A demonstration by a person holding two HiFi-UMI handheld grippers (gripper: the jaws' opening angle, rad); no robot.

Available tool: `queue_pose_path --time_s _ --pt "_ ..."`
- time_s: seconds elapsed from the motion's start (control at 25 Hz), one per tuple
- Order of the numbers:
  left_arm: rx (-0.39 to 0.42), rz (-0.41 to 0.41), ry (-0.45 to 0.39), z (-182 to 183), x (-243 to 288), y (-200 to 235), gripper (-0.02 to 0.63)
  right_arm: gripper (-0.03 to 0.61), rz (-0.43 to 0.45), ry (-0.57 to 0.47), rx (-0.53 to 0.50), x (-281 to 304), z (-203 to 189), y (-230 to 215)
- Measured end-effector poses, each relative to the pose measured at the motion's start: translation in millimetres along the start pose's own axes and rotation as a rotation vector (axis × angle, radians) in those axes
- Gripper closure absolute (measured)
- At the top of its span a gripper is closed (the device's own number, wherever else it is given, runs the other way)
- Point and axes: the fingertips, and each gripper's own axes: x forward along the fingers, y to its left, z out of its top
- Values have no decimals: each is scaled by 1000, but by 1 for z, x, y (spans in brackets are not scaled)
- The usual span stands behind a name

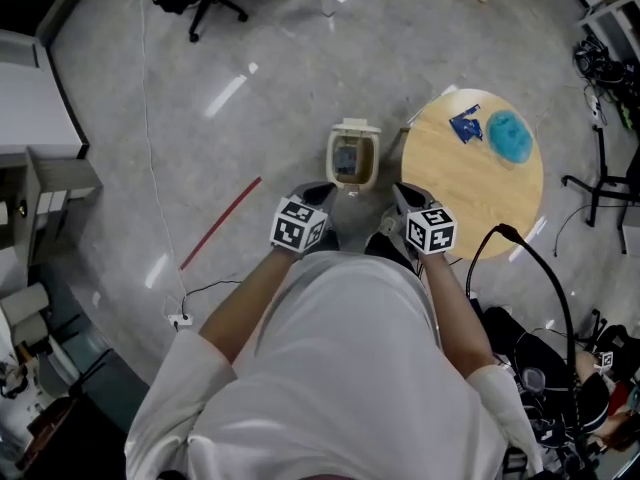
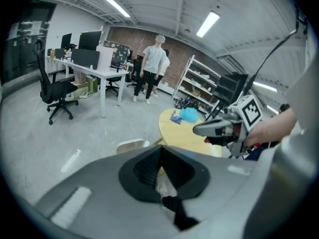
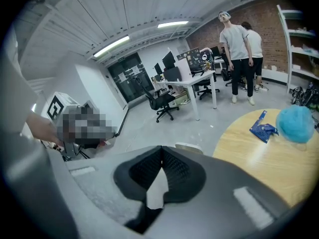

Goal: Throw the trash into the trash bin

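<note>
A cream trash bin (image 1: pixel 352 156) with a swing lid stands on the grey floor just ahead of me. To its right, a round wooden table (image 1: pixel 470 193) carries a blue wrapper (image 1: pixel 465 126) and a crumpled teal ball (image 1: pixel 510 135). My left gripper (image 1: pixel 318 194) is held near the bin's near left side and my right gripper (image 1: pixel 408 197) by the table's near edge. In the left gripper view the left gripper (image 2: pixel 160 148) has its tips together with nothing between them. The right gripper (image 3: pixel 162 148) is likewise shut and empty. The wrapper (image 3: pixel 262 128) and ball (image 3: pixel 296 123) lie to its right.
A red strip (image 1: pixel 220 223) and a white cable (image 1: pixel 150 148) lie on the floor at left. White cabinets (image 1: pixel 35 108) line the left edge. Black stands and cables (image 1: pixel 600 183) crowd the right. Two people (image 3: pixel 239 41) stand by desks and office chairs (image 2: pixel 57 91) farther off.
</note>
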Motion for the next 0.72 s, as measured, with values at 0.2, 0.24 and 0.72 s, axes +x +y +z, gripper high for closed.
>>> queue_pose_path --time_s 0.2,0.24,0.72 --pt "6 9 -5 4 -1 0 610 577 6 -15 -29 -10 10 4" --pt "9 10 -7 6 -1 -1 609 577 9 -17 -32 -11 12 4" --pt "11 0 -9 12 1 -14 611 577 37 -6 -55 -13 11 10"
